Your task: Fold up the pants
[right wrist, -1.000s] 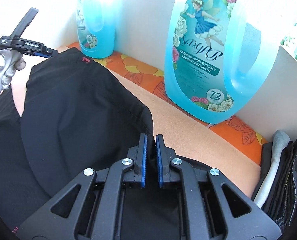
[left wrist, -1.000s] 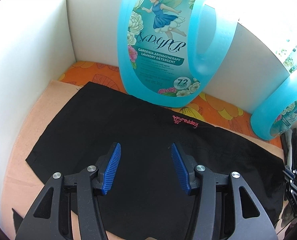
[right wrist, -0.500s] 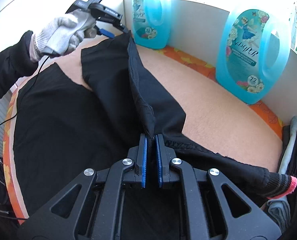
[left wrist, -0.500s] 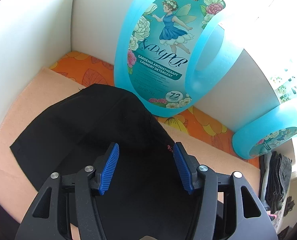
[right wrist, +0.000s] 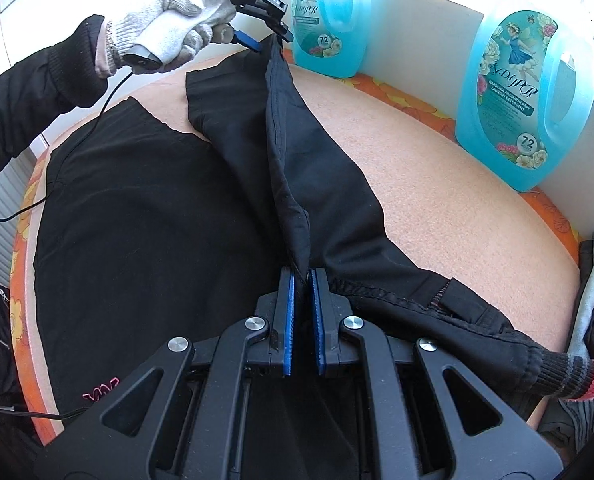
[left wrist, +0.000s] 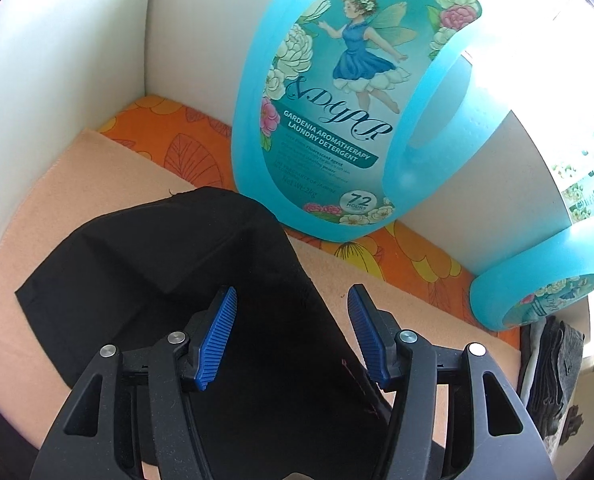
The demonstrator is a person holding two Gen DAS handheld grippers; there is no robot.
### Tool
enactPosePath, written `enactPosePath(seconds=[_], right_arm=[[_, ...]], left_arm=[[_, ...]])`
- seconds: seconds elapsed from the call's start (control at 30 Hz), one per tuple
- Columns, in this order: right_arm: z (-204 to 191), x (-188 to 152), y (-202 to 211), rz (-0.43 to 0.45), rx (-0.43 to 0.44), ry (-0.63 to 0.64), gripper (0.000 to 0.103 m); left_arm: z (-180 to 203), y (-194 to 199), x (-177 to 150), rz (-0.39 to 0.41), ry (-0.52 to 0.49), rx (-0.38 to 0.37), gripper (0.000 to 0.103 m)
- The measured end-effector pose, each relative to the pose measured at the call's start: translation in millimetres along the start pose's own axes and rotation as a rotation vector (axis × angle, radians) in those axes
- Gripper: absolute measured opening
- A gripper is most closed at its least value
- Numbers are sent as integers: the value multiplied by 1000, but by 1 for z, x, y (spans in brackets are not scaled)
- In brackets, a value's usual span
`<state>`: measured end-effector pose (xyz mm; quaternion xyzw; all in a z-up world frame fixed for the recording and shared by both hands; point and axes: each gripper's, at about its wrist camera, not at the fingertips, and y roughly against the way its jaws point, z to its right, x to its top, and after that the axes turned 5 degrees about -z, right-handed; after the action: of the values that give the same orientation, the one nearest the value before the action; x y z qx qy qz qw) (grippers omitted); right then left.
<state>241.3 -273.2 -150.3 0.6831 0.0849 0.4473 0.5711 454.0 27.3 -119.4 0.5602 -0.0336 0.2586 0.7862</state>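
Behind right claw (right wrist: 301, 276), pants (right wrist: 145, 240) hidden

One pair of black fabric pants (right wrist: 145, 216) lies on one peach felt-covered worktop (right wrist: 437, 216), itself spread over one orange flowered cloth (left wrist: 185, 140). Two translucent blue plastic laundry detergent jugs (right wrist: 517, 96) stand at the white back wall. Two black tongs with blue ribbed pads are counted: the left tongs (left wrist: 293, 336) and the right tongs (right wrist: 301, 304). One white knitted work glove (right wrist: 169, 36) covers a hand. One stack of folded grey and dark clothes (left wrist: 553, 376) sits at the worktop's end.
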Motion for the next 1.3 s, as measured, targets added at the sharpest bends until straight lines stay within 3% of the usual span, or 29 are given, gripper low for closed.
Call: enactPosePath(seconds=[0.1, 0.13, 0.17, 0.2, 0.3, 0.87, 1.03, 1.3], right_arm=[[-5, 1, 3, 0, -23, 16, 9], [-6, 1, 4, 2, -30, 20, 9], [-7, 2, 5, 5, -35, 19, 9], [-7, 3, 6, 7, -40, 19, 9], [-8, 3, 9, 15, -60, 15, 9], [-13, 29, 53, 58, -227, -112, 8], [-32, 30, 81, 94, -266, -92, 8], [-81, 8, 101, 93, -250, -50, 8]], left_arm=[[-7, -6, 1, 10, 26, 22, 55], [-9, -7, 0, 20, 27, 20, 49], [-10, -9, -1, 24, 17, 21, 30], [-12, -10, -2, 23, 16, 26, 21], [-20, -10, -6, 28, 32, 4, 9], [-41, 90, -35, 185, -45, -79, 6], [-44, 129, -49, 233, -86, -102, 6], [-74, 180, -88, 290, -111, -133, 6]])
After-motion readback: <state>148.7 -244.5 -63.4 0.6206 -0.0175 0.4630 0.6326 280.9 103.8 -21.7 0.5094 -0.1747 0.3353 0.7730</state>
